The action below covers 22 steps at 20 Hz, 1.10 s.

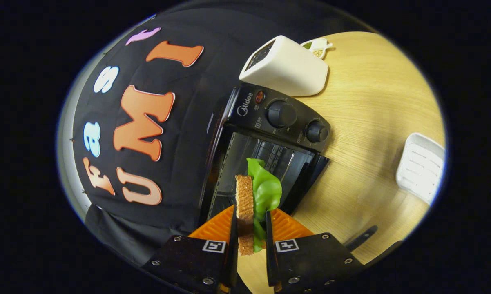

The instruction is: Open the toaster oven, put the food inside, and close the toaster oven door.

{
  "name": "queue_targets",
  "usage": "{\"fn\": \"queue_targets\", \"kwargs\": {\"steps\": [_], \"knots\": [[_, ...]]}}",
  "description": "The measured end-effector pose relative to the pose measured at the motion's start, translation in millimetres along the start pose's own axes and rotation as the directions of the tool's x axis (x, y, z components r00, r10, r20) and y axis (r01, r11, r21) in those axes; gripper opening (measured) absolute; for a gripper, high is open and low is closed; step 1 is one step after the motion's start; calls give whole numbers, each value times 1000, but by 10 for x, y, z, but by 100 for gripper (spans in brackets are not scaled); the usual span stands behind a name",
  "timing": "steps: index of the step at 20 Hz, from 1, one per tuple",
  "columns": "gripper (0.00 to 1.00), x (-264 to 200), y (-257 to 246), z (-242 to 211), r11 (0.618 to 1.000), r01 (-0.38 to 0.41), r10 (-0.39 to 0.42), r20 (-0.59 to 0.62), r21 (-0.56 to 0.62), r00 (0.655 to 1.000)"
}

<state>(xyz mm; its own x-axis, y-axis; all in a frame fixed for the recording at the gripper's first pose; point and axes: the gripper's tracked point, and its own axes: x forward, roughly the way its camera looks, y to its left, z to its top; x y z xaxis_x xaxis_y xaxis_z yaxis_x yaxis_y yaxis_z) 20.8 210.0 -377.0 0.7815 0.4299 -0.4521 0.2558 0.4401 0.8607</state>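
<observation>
A black toaster oven (282,116) with two knobs stands on the wooden table (372,102), and the whole scene looks turned on its side. Its door (309,179) is swung open and the cavity (245,159) with its wire rack shows. My gripper (251,237) is shut on the food: a slice of brown toast (244,200) with a green lettuce leaf (266,190) against it. The food stands on edge between the fingers and sticks out ahead of them, right in front of the oven's opening.
A white pop-up toaster (286,65) stands just beyond the oven, with a small white and green item (317,45) behind it. A white ridged tray (421,165) lies on the table past the open door. A dark bar (360,237) lies beside my fingers.
</observation>
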Motion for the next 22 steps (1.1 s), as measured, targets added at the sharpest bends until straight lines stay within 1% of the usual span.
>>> {"fn": "queue_targets", "kwargs": {"steps": [2,5,9,13,14,15,16,18,19,20,22], "knots": [[30,159,-64,-54,998,49,-49,14,43,999],[33,351,-35,-76,994,64,-70,52,93,996],[42,525,-42,-48,986,96,-107,76,138,991],[45,647,-55,-40,982,122,-135,83,142,987],[49,675,-32,-30,982,119,-132,86,146,987],[50,670,-49,-29,981,130,-144,89,144,986],[53,659,-53,-35,982,133,-146,90,137,985],[53,651,-43,-76,982,139,-150,80,131,985],[54,633,-87,-108,979,164,-174,74,123,982],[59,612,-145,-119,977,182,-191,75,114,979],[83,585,-178,-182,976,195,-202,58,96,978]]}}
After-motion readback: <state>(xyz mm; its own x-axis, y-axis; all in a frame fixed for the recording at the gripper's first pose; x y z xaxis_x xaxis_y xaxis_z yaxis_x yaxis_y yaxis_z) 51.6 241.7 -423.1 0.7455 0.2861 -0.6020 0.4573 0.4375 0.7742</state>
